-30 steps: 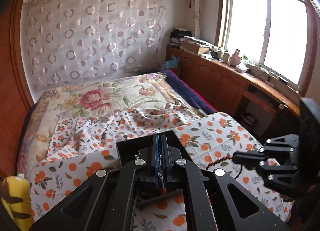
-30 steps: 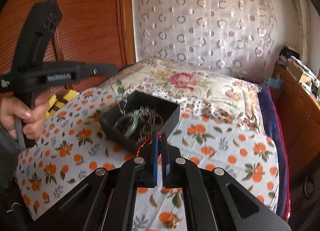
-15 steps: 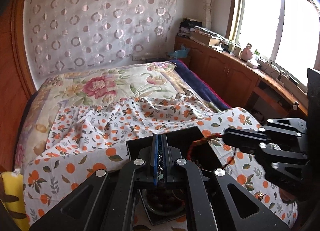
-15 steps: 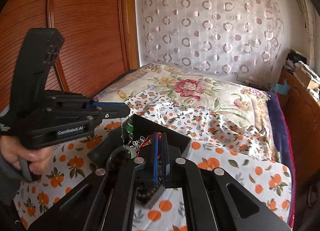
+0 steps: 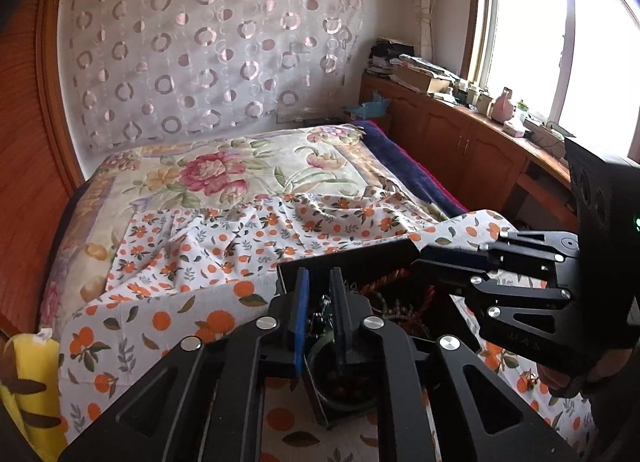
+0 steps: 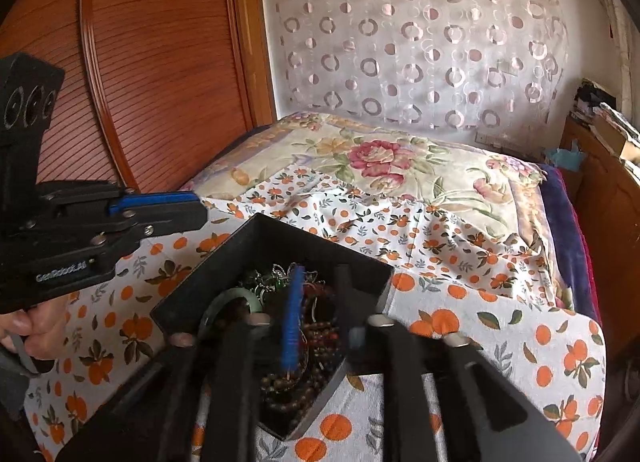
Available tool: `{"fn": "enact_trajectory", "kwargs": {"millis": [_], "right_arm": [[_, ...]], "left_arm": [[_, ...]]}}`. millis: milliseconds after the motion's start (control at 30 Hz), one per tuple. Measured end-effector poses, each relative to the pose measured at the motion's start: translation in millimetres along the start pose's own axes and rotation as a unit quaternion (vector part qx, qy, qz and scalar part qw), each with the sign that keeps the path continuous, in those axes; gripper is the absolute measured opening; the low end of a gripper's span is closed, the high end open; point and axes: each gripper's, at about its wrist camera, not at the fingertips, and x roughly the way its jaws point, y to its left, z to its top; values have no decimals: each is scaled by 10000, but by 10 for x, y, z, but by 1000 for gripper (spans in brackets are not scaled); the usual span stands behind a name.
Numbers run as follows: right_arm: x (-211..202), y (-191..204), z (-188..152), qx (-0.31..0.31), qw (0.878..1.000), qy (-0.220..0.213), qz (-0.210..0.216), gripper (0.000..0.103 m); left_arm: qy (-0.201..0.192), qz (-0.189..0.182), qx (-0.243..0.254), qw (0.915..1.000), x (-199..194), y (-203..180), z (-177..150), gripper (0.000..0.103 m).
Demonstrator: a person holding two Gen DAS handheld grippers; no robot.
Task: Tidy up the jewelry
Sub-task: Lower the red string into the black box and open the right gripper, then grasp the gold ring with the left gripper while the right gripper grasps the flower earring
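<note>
Both tongs — the left tongs (image 5: 318, 302) and the right tongs (image 6: 320, 302) — now stand spread and empty over the black tray (image 6: 280, 232) on the bed (image 6: 460, 262), where a second ago they pinched a chain and a red cord (image 5: 390, 276), so best withdraw straight up, clear of the tangled jewelry (image 6: 316, 336).
</note>
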Motion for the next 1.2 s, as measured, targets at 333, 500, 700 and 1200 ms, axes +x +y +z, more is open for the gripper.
{"fn": "enact_trajectory", "kwargs": {"millis": [333, 500, 700, 1200], "right_arm": [[-343, -55, -292, 132, 9998, -39, -135, 30], [-587, -91, -560, 208, 9995, 19, -235, 30], [-775, -168, -870, 312, 9984, 197, -438, 30], [-874, -155, -1439, 253, 9945, 792, -637, 30]], "left_arm": [[27, -34, -3, 10000, -179, -81, -228, 17], [37, -5, 85, 10000, -260, -160, -326, 24], [65, -18, 189, 9998, -330, -281, -434, 33], [473, -280, 175, 9983, -336, -510, -914, 55]]}}
